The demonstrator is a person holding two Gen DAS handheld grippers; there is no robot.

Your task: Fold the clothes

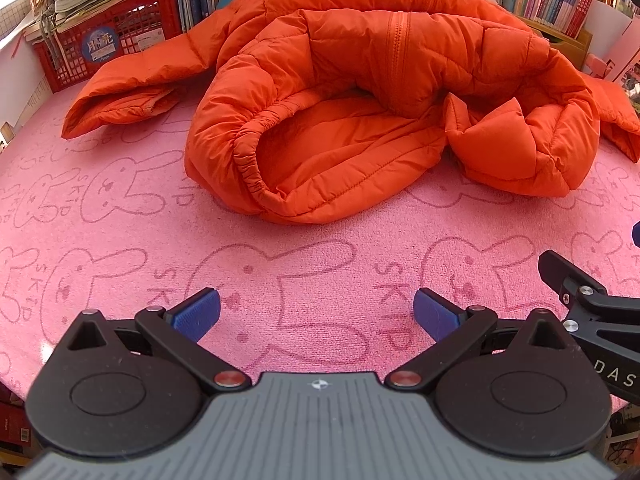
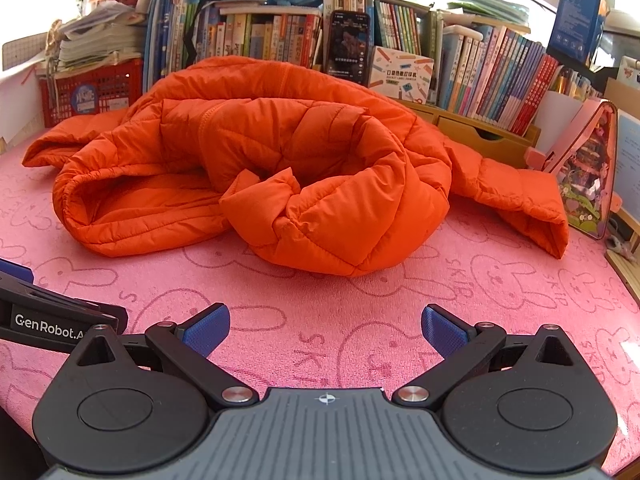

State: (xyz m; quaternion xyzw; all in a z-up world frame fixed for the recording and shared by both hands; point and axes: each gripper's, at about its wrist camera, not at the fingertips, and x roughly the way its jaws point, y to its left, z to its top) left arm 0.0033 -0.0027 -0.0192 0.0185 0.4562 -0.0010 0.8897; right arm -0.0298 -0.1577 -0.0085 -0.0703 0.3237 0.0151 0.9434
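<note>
An orange puffer jacket (image 1: 360, 92) lies crumpled on a pink bunny-print towel (image 1: 300, 248), its elastic hem bunched toward me and a sleeve stretched out to each side. My left gripper (image 1: 316, 314) hovers open over bare towel, short of the jacket's near edge. In the right wrist view the same jacket (image 2: 280, 168) sits rolled up in the middle of the towel (image 2: 320, 312). My right gripper (image 2: 325, 330) is open too, nothing between its blue pads, a little way in front of the jacket. Each gripper's body shows at the edge of the other's view.
Rows of books (image 2: 500, 76) line the back wall, with a red crate (image 2: 94, 92) of papers at the back left. A phone (image 2: 348, 46) and a small box (image 2: 400, 74) stand behind the jacket. A pink bag (image 2: 588, 168) leans at the right edge.
</note>
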